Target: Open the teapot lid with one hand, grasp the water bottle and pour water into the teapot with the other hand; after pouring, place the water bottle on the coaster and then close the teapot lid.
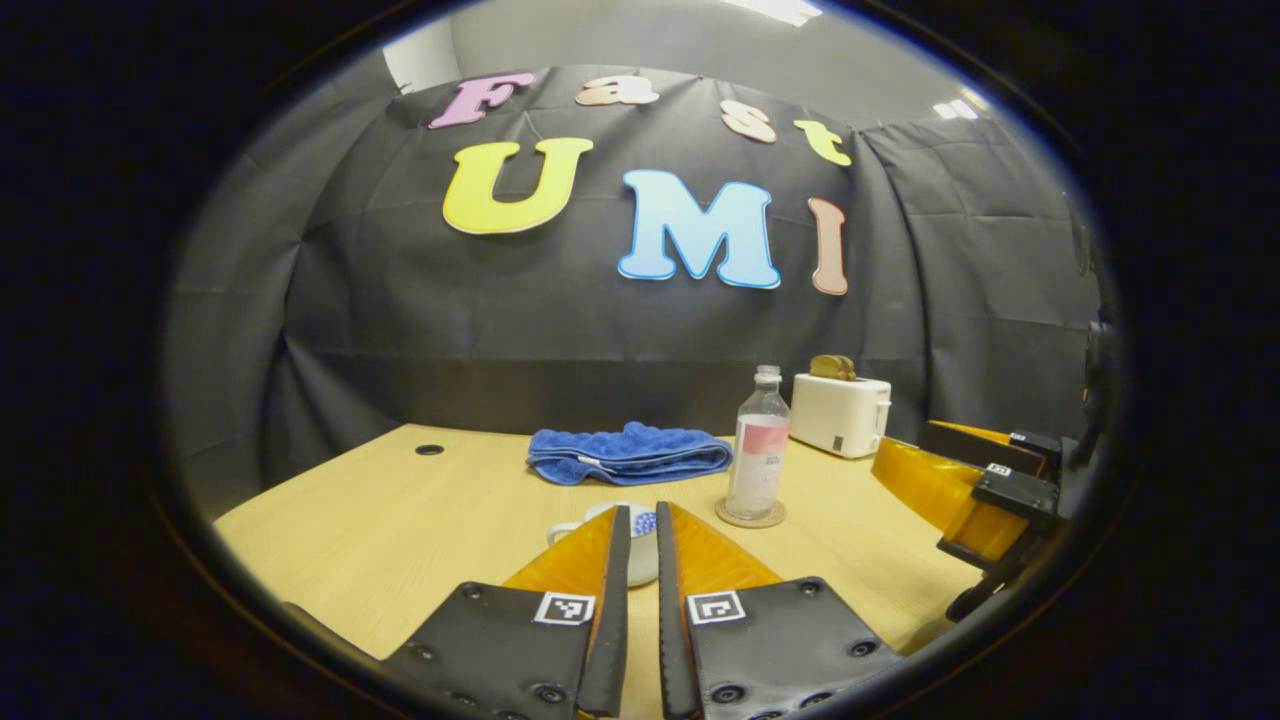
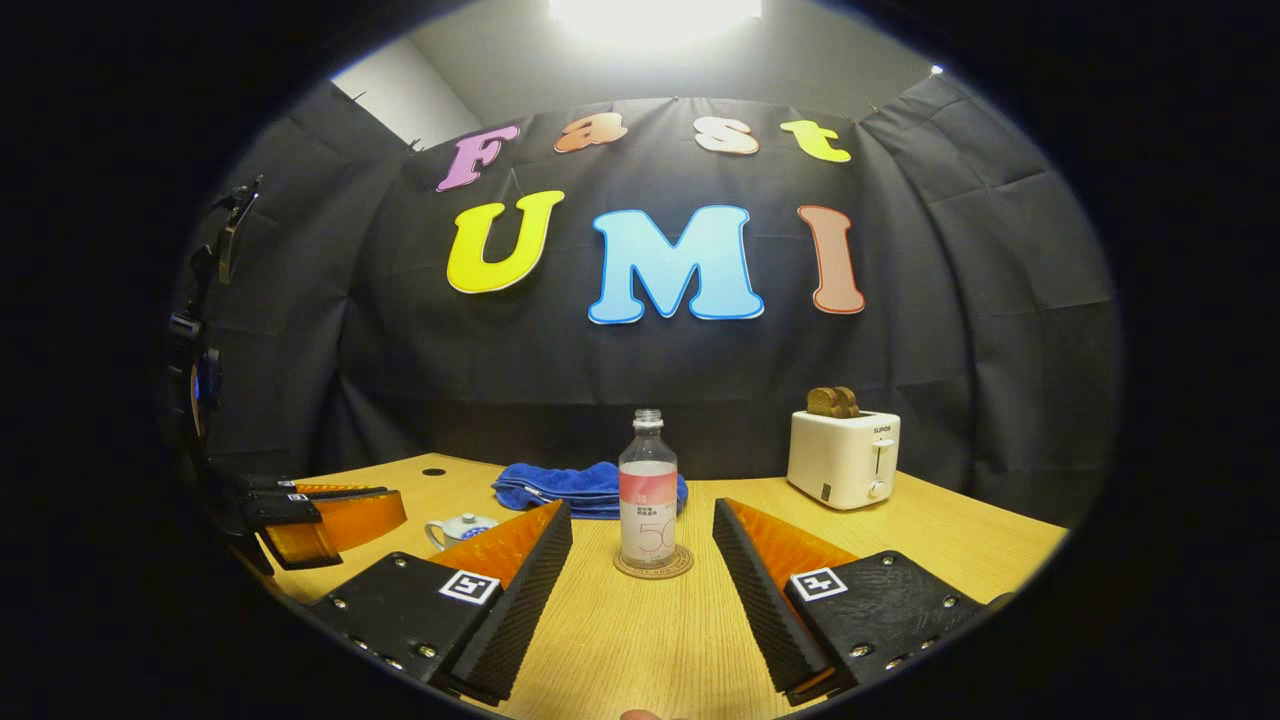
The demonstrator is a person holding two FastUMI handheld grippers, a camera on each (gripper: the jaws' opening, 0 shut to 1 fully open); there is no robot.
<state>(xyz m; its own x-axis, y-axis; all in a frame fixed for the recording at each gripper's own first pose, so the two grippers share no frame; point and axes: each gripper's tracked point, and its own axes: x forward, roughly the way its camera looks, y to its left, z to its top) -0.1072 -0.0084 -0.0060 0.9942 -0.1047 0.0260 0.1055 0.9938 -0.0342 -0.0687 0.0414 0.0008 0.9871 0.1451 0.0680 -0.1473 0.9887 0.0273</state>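
Standing on its coaster [image 2: 653, 566], the water bottle [image 2: 648, 490] faces the open right claw [image 2: 640, 530].

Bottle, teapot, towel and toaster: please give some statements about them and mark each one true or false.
1. The bottle stands upright on the coaster. True.
2. The bottle lies on its side. False: it is upright.
3. The right gripper is open, the bottle ahead between its fingers. True.
4. The toaster is empty. False: bread shows in its slot.
5. The blue towel lies folded behind the teapot. True.
6. The left gripper is wide open. False: its fingers are nearly together.
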